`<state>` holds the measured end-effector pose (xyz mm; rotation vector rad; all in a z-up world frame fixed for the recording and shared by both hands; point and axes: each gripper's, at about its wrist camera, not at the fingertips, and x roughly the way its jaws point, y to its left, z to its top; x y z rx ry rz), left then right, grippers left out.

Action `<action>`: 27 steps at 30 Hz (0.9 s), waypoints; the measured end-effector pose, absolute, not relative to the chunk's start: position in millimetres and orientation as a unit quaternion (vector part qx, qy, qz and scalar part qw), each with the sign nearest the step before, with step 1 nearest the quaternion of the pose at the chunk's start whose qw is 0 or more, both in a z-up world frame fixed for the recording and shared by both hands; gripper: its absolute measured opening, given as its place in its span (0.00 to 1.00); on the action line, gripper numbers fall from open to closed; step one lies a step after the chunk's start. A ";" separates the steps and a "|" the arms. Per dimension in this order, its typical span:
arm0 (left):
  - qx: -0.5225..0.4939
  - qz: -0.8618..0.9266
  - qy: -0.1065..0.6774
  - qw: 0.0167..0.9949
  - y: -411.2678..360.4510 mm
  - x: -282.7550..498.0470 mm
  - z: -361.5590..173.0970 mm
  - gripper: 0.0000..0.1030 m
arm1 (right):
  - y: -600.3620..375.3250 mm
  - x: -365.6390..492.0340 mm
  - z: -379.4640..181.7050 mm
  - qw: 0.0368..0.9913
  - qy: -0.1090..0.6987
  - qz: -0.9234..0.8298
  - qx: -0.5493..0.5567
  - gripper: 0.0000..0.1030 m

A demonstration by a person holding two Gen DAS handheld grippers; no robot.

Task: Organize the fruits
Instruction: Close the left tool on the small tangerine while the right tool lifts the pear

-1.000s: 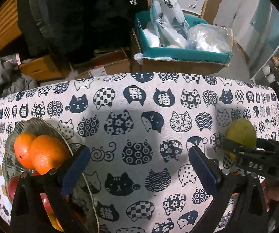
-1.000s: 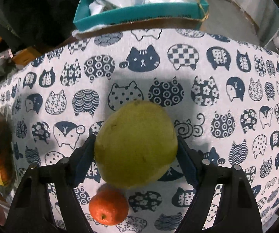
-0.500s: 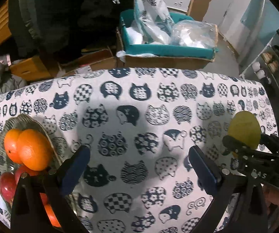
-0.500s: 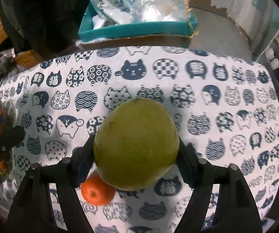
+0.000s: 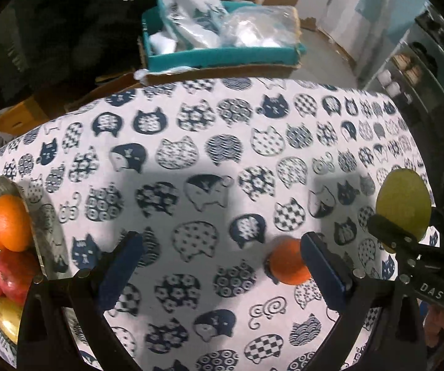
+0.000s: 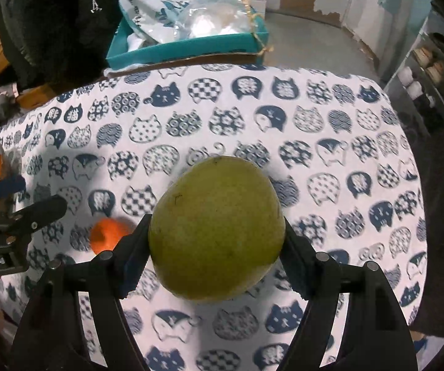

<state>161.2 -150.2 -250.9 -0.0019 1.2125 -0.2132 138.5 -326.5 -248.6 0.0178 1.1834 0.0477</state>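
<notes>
From the left wrist camera, the left gripper (image 5: 222,269) is hanging over the cat-print tablecloth (image 5: 209,142) with its blue pads spread wide and nothing between them. A small orange (image 5: 287,264) is lying on the cloth, just beside the pad on the picture's right. At the left edge, a glass bowl (image 5: 47,232) is sitting with oranges (image 5: 7,222), red apples (image 5: 13,275) and a yellow fruit (image 5: 8,315) piled in it. Far right, the right gripper (image 5: 404,232) is showing side-on, carrying the green pear (image 5: 404,204).

Over to the right wrist camera: the right gripper (image 6: 217,244) is pinching the green pear (image 6: 217,228) between both pads, holding it clear above the tablecloth (image 6: 314,117). The small orange (image 6: 109,235) is resting on the cloth, lower left of the pear. The left gripper (image 6: 21,198) is reaching in from the left edge, pads apart. Beyond the table, a teal box (image 6: 188,48) is holding plastic bags.
</notes>
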 end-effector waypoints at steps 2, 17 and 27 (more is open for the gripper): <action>0.004 -0.110 0.572 0.813 -159.1 158.0 -254.0 0.99 | -333.3 131.3 -249.5 0.829 0.558 0.019 0.012 0.73; 0.024 -0.143 0.591 0.793 -203.6 147.2 -279.0 0.99 | -366.8 112.8 -262.1 0.822 0.567 0.002 0.049 0.74; 0.041 -0.156 0.604 0.780 -215.5 143.6 -293.5 0.59 | -368.6 113.8 -262.8 0.822 0.566 0.004 0.055 0.74</action>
